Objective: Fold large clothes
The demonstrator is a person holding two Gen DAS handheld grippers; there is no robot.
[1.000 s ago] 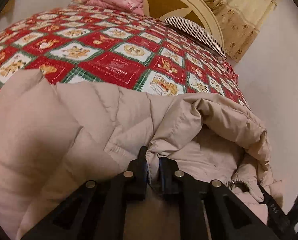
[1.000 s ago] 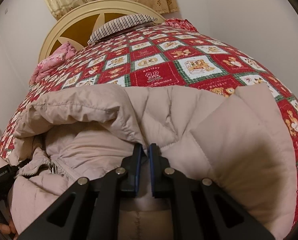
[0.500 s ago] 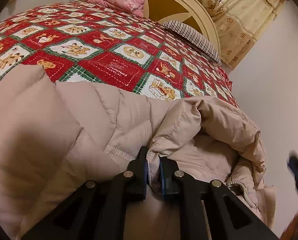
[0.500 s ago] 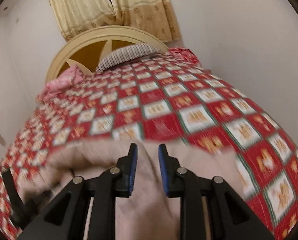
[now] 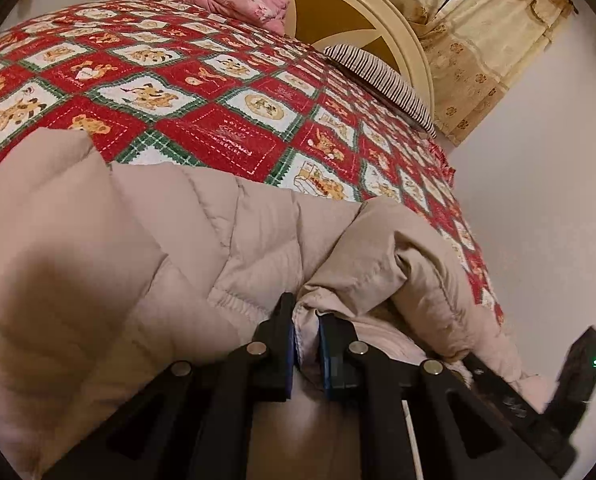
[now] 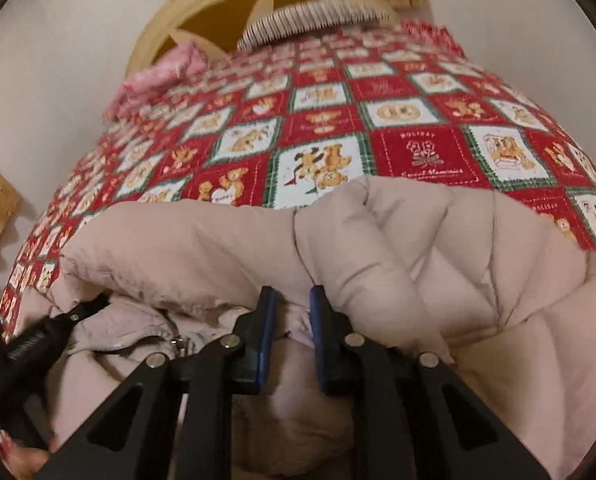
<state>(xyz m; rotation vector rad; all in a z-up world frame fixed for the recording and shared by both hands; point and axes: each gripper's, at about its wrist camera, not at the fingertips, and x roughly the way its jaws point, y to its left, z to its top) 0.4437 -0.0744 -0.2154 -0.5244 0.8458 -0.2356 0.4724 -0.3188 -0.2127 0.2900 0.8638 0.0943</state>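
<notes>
My left fingers (image 5: pixel 306 340) pinch the puffy, slippery coat (image 5: pixel 146 248) at its hem; my right fingers (image 6: pixel 292 320), just closing, straddle a fold toward twelve o'clock without pressing it.

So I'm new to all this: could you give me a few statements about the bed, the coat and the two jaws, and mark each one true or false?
1. The left gripper has its jaws shut on a fold of the beige puffer coat. True.
2. The bedspread is plain blue. False: it is red, white and green patchwork with teddy bears.
3. A striped pillow lies by the headboard. True.
4. The coat hangs on a hanger. False: it lies on the bed.
5. The right gripper clamps the coat's zipper pull. False: the pull lies to its left, outside the jaws.
</notes>
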